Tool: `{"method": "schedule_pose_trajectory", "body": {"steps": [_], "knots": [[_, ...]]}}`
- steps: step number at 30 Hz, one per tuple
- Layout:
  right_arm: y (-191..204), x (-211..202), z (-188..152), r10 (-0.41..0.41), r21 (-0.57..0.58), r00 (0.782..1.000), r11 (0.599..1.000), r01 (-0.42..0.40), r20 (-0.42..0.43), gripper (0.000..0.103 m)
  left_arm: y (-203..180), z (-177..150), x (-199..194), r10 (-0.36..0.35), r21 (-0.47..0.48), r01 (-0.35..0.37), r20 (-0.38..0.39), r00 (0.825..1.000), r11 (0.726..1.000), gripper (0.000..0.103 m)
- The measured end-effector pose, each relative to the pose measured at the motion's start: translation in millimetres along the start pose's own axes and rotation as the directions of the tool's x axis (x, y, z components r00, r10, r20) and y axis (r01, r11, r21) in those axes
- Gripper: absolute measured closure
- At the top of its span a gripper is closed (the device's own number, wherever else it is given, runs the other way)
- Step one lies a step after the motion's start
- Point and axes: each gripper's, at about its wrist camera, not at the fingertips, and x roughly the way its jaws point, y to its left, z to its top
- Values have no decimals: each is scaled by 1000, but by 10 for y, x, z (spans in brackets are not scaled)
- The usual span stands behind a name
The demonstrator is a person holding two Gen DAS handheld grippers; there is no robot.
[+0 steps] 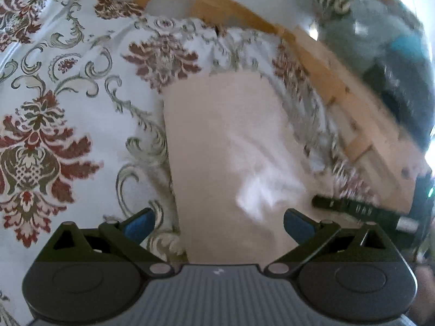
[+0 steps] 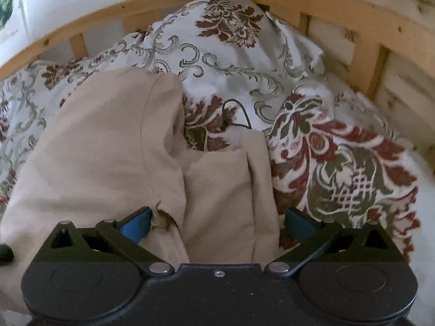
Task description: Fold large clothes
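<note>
On a bed covered by a white bedspread (image 1: 89, 125) printed with red and green flowers and grey scrolls lies a beige garment (image 1: 225, 146). From the left wrist view it forms a long folded strip running away from the camera, with the patterned cover to its left and a wooden bed frame (image 1: 320, 62) slanting past on the right; that right side is blurred. The left gripper (image 1: 218, 224) has its jaws spread wide above the near end of the strip, holding nothing, the blue pads (image 1: 140, 224) apart from the cloth. A dark object (image 1: 345, 205) lies near the frame, too blurred to name. From the right wrist view the beige garment (image 2: 108, 163) is bunched in thick folds, and the right gripper (image 2: 217, 224) is spread wide with folds lying between its blue pads (image 2: 137, 226). A thin black cord (image 2: 239, 111) curls on the bedspread (image 2: 339, 157) beyond.
</note>
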Motion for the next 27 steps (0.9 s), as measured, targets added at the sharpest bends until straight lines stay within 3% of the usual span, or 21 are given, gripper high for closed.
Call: {"method": "schedule_pose_trajectory", "body": {"steps": [5, 10, 15, 22, 27], "knots": [[-111, -42, 40, 81, 94, 994, 992, -87, 69, 1, 235, 188, 83, -19, -81, 23, 45, 999, 996, 1], [-283, 6, 94, 112, 210, 987, 968, -134, 115, 1, 382, 185, 342, -72, -95, 70, -15, 997, 993, 1], [-501, 141, 82, 248, 388, 962, 881, -272, 112, 1, 460, 200, 590, -143, -125, 133, -73, 987, 983, 0], [-410, 226, 81, 272, 349, 960, 896, -276, 62, 1, 577, 221, 659, -197, -205, 181, -64, 978, 962, 1], [-431, 250, 63, 334, 385, 940, 861, -333, 66, 1, 717, 219, 629, -230, -290, 217, -12, 973, 932, 1]]}}
